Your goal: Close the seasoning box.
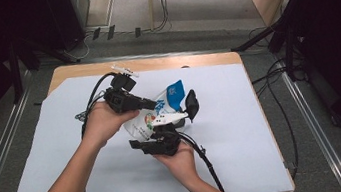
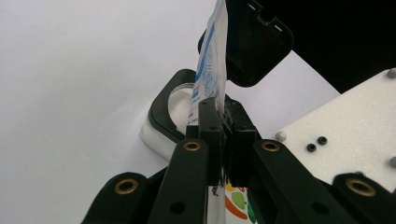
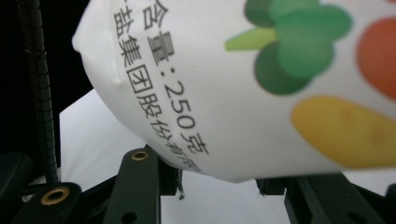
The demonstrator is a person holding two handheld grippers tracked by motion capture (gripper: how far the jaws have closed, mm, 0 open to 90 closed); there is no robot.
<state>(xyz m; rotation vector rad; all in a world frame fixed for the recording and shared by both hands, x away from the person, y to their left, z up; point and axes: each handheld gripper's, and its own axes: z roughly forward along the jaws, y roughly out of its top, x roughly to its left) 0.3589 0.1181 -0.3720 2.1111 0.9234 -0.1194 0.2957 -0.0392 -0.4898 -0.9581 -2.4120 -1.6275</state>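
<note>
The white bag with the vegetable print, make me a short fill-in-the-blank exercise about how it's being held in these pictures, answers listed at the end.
1. The left tongs are ____ on the upper edge of the white bag.
2. The box with the open black lid stands on the ____ sheet covering the table.
3. In the right gripper view, the number printed on the bag is ____.
4. The right tongs sit at the bag's ____ end.

Missing words: shut; white; 250; lower
</note>
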